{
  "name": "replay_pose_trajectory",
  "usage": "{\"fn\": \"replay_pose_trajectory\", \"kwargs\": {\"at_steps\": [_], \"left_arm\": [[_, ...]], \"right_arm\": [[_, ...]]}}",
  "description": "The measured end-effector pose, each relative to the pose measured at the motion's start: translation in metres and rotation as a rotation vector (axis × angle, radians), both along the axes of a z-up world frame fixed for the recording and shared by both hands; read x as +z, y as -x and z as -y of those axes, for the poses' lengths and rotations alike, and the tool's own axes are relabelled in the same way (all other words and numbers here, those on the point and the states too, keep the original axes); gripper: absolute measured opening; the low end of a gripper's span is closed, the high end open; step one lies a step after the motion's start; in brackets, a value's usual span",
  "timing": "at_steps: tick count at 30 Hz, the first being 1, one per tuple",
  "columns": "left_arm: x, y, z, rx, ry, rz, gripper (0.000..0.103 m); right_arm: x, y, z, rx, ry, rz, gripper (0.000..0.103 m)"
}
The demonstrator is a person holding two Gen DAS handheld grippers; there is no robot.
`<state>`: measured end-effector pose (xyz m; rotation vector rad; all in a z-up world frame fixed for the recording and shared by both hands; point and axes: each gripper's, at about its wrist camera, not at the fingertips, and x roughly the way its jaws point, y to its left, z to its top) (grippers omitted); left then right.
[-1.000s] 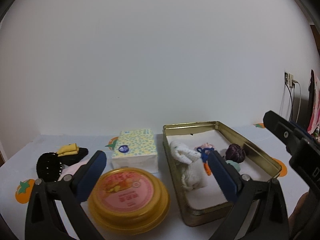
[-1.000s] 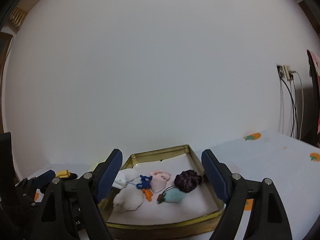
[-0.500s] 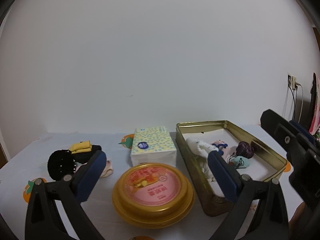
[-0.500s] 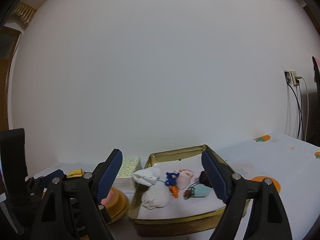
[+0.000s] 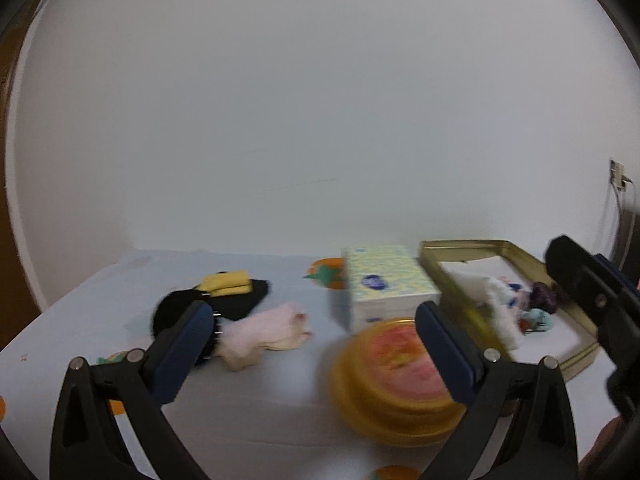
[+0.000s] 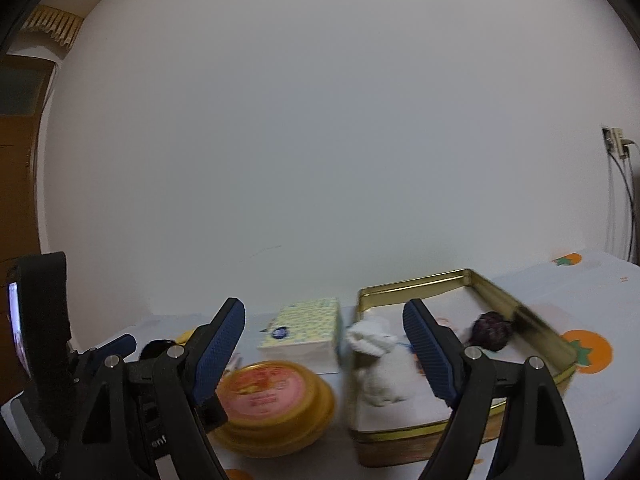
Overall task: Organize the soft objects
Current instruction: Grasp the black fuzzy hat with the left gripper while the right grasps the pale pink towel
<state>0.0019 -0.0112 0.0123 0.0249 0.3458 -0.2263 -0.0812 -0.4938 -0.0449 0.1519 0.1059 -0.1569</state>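
A gold tin (image 5: 580, 354) (image 6: 524, 320) holds a white plush (image 6: 376, 364) (image 5: 496, 300), a dark purple ball (image 6: 491, 330) (image 5: 544, 296) and a teal piece (image 5: 540, 318). Left of it on the cloth lie a pale pink soft piece (image 5: 266, 334), a black soft item (image 5: 224, 306) and a yellow piece (image 5: 226, 282). My left gripper (image 5: 312, 340) is open and empty, with the pink piece just beyond its left finger. My right gripper (image 6: 324, 344) is open too, hanging before the tin's left side. Part of the left gripper (image 6: 116, 348) shows at the right wrist view's left.
A tissue pack (image 5: 384, 284) (image 6: 304, 328) sits between the loose pieces and the tin. A round yellow container with a pink lid (image 5: 396, 380) (image 6: 268, 400) stands in front of it. The table (image 5: 100, 296) has an orange-fruit cloth and ends at a white wall. Cables hang at the right (image 6: 620, 184).
Both views have swung left. The tin slid to the right in each frame, and the pink, black and yellow pieces came toward the middle of the left wrist view. Both grippers stay open.
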Motion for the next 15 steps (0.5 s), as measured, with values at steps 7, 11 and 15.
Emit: {"fn": "replay_pose_trajectory", "kwargs": {"at_steps": [7,11,15], "left_arm": [[-0.004,-0.016,-0.043,0.086,0.022,-0.035,0.103],[-0.008,-0.031,-0.072,0.138,0.065,-0.084,0.103],[-0.016,-0.051,-0.098,0.193,0.126,-0.158,0.103]], "right_arm": [[-0.003,-0.016,-0.031,0.062,0.007,-0.006,0.083],[-0.006,-0.027,-0.046,0.086,0.007,-0.023,0.083],[-0.008,-0.034,-0.062,0.092,0.024,-0.041,0.083]]}}
